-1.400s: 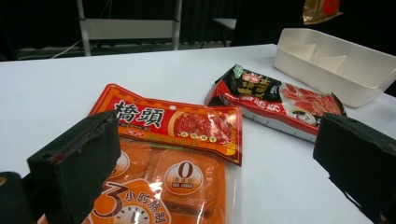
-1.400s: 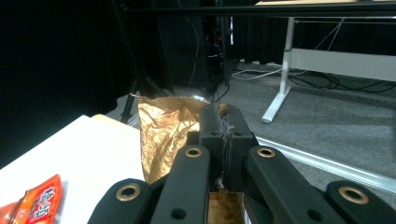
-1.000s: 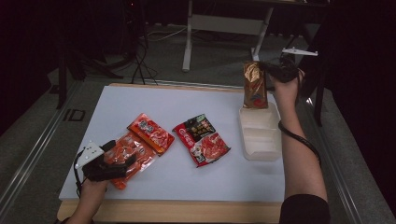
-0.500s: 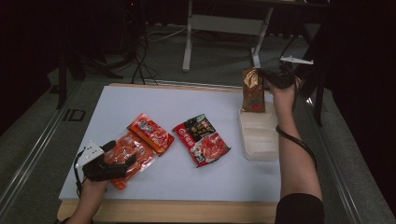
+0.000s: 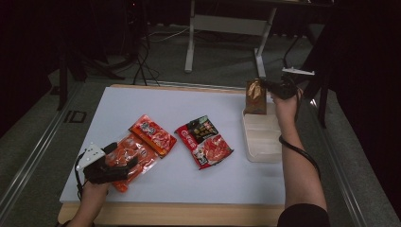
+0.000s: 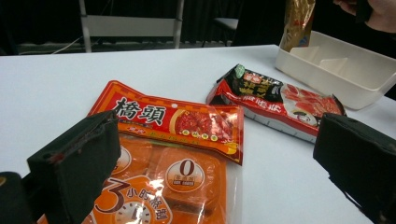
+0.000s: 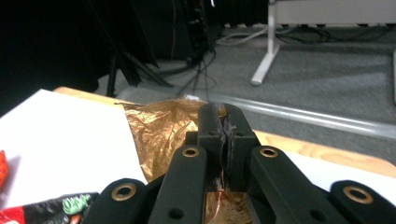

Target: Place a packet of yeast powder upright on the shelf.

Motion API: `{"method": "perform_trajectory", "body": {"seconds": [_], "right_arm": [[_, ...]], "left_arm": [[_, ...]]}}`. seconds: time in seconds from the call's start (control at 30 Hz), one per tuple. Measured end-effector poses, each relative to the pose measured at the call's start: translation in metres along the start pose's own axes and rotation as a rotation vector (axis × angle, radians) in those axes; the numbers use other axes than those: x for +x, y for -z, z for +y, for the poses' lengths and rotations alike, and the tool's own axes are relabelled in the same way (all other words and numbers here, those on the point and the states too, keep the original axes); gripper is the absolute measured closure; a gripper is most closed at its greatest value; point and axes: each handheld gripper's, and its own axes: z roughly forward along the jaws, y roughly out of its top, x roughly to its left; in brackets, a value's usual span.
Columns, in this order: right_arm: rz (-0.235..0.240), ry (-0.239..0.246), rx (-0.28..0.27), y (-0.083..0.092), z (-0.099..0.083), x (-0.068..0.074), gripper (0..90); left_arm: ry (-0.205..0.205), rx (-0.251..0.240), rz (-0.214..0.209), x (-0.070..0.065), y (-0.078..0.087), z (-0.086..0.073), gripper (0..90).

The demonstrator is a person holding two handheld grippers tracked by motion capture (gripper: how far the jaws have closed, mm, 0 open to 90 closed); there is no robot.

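Observation:
My right gripper (image 5: 270,88) is shut on the top edge of a crinkled gold-brown packet (image 5: 256,96), holding it upright over the far end of a white divided tray (image 5: 262,142). In the right gripper view the jaws pinch the gold-brown packet (image 7: 161,133) tightly. My left gripper (image 5: 124,160) stands open near the table's front left, its jaws spread over an orange packet (image 5: 126,153). The left gripper view has the orange packet (image 6: 173,186) between the wide jaws, with a red packet (image 6: 177,121) overlapping its top.
A red and black packet (image 5: 204,141) lies mid-table beside the tray; the red packet (image 5: 152,134) lies left of it. The white table top (image 5: 189,106) has open room at the back. Table legs and cables stand on the floor beyond.
The right gripper has carried the gold-brown packet slightly up and farther back over the tray's far end. The left gripper has stayed over the orange packet.

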Motion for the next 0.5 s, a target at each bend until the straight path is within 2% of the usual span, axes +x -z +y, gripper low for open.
{"method": "perform_trajectory", "body": {"seconds": [0.13,0.23,0.4,0.5], "right_arm": [[-0.023,-0.007,0.021,0.003,-0.008,-0.004,87.3],[-0.034,-0.032,0.004,0.009,-0.014,-0.01,87.3],[-0.076,-0.035,0.022,0.016,-0.014,-0.015,85.6],[-0.082,-0.038,0.027,0.018,-0.014,-0.015,84.7]], "left_arm": [[-0.002,0.0,-0.002,0.0,0.0,0.0,1.0],[-0.002,-0.001,-0.002,0.0,0.0,0.0,1.0],[-0.002,0.003,0.0,0.0,-0.001,0.0,1.0],[-0.005,0.005,0.001,-0.001,-0.002,0.0,1.0]]}}
